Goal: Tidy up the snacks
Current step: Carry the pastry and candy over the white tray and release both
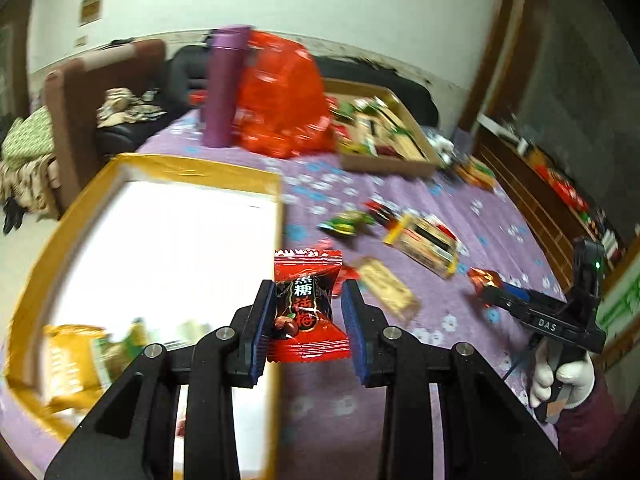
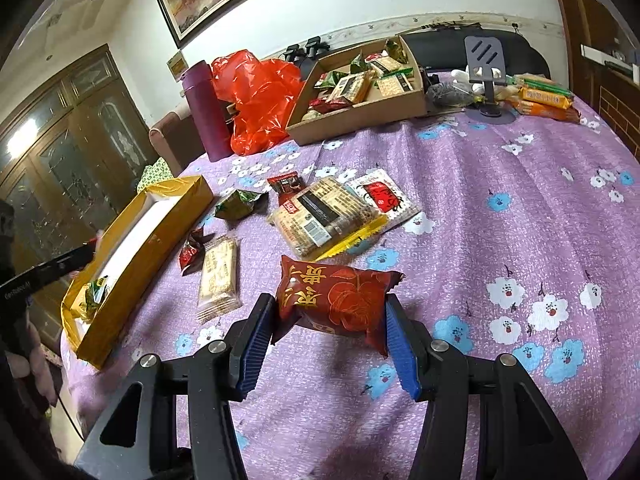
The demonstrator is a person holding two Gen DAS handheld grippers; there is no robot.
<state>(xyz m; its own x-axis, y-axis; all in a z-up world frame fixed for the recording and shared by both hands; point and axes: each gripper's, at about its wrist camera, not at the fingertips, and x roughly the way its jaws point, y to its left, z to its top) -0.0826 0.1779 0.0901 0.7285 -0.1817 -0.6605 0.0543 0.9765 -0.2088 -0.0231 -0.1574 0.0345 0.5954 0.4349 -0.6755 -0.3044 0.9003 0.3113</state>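
Left gripper (image 1: 307, 320): a red plum-candy packet (image 1: 306, 308) stands upright between its blue pads; the left pad presses the packet's side, while a sliver of gap shows at the right pad, so a firm pinch cannot be confirmed. The packet sits over the right edge of the yellow box (image 1: 52, 232), whose white floor holds a gold packet (image 1: 76, 364) at its near end. Right gripper (image 2: 330, 320): fingers pinched on a dark red rose-printed cake packet (image 2: 340, 300), both pads touching its ends, the packet lifted above the purple flowered tablecloth (image 2: 500, 240). Just beyond on the cloth lie a pale cracker packet (image 2: 218, 276) and a small red candy (image 2: 190, 254) beside it, then a large biscuit pack (image 2: 320, 212) overlapping a white-and-red sachet (image 2: 384, 196), with a green wrapped sweet (image 2: 240, 204) and a small dark red packet (image 2: 286, 184) near them. Farther off stand a purple flask (image 2: 204, 112) touching a red plastic bag (image 2: 256, 96), and a cardboard tray (image 2: 360, 116) filled with assorted snacks. At the far right edge sits a grey phone stand (image 2: 486, 64) with orange biscuit packs (image 2: 540, 98) beside it.
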